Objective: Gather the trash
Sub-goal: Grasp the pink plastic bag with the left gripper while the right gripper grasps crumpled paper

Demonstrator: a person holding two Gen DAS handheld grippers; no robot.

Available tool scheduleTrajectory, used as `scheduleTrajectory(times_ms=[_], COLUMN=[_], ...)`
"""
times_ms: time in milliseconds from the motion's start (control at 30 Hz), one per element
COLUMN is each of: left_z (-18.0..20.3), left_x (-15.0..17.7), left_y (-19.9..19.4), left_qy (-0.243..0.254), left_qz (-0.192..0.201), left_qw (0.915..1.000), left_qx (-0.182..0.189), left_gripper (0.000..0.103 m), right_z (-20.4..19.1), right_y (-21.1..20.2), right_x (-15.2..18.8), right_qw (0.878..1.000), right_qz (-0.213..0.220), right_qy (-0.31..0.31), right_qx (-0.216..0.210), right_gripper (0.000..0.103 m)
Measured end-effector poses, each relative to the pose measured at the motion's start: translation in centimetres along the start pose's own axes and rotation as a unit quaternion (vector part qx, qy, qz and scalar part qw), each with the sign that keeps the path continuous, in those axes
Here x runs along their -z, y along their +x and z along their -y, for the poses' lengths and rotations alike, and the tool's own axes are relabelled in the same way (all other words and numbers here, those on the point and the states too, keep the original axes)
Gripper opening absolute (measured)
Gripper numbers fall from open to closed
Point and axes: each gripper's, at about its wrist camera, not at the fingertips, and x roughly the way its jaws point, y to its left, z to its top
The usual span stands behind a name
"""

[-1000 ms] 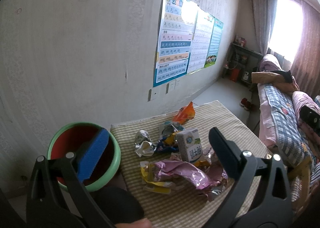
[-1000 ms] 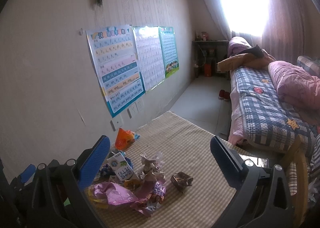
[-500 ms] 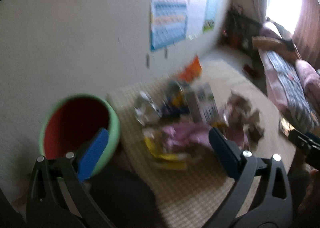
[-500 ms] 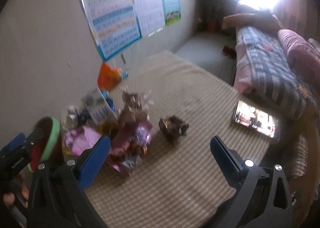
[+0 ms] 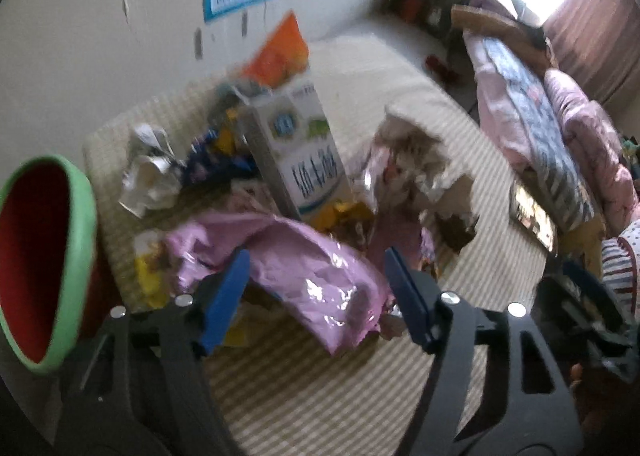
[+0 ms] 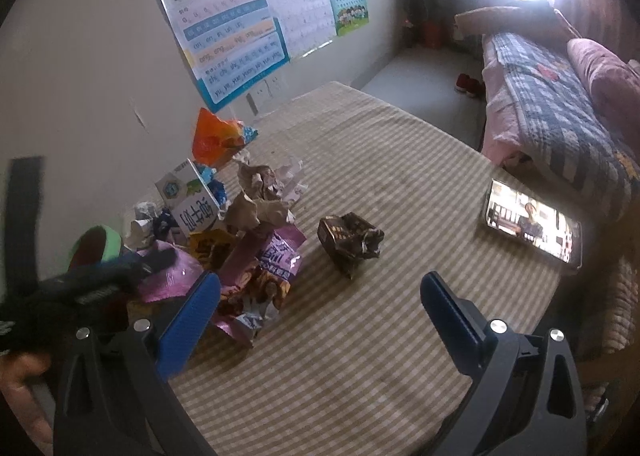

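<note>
On the striped tablecloth (image 6: 360, 356), near the wall, lies a heap of trash: a pink foil wrapper (image 5: 304, 272) at the front, a white milk carton (image 5: 300, 152) leaning behind it, an orange packet (image 5: 276, 52) further back, crumpled white paper (image 5: 148, 172) to the left and a crushed brown paper bag (image 6: 260, 200) to the right. The left gripper (image 5: 316, 296) points down at the heap with the pink foil wrapper between its blue pads; its jaws have just been closing and stand about half apart, and the blur hides whether the pads touch the foil. Just off the table's left edge stands a bin (image 5: 76, 256) with a green rim and a red inside. The right gripper (image 6: 320, 320) hangs over bare cloth with its jaws wide and nothing between them. A small crushed brown box (image 6: 348, 244) lies apart from the heap, just ahead of it. A phone (image 6: 532, 224) with a lit screen lies near the table's right edge, next to a bed (image 6: 560, 116)
</note>
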Motion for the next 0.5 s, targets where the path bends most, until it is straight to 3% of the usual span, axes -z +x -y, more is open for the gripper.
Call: scheduleTrajectory(times_ms=[200, 333, 500], left_z=[-0.4, -0.2, 0.3], left_x=[0.7, 0.9, 1.5], left_y=[1.5, 0.6, -1.4], left_qy=[-0.001, 0.015, 0.036], left_qz=[-0.015, 0.006, 0.035], left_qw=[0.9998, 0.9998, 0.9986], left_qx=[-0.012, -0.012, -0.019], left_gripper=[0.041, 0.021, 0.019], right_z=[0.3, 1.2, 2.2], right_y=[0.7, 1.9, 4.0], right_x=[-0.5, -0.7, -2.0], right_qw=[1.0, 0.998, 0.998], right_qz=[-0.004, -0.023, -0.045], right_qy=[-0.002, 0.02, 0.026], right_qx=[-0.026, -0.052, -0.044], right_gripper=[0.086, 0.079, 0.078])
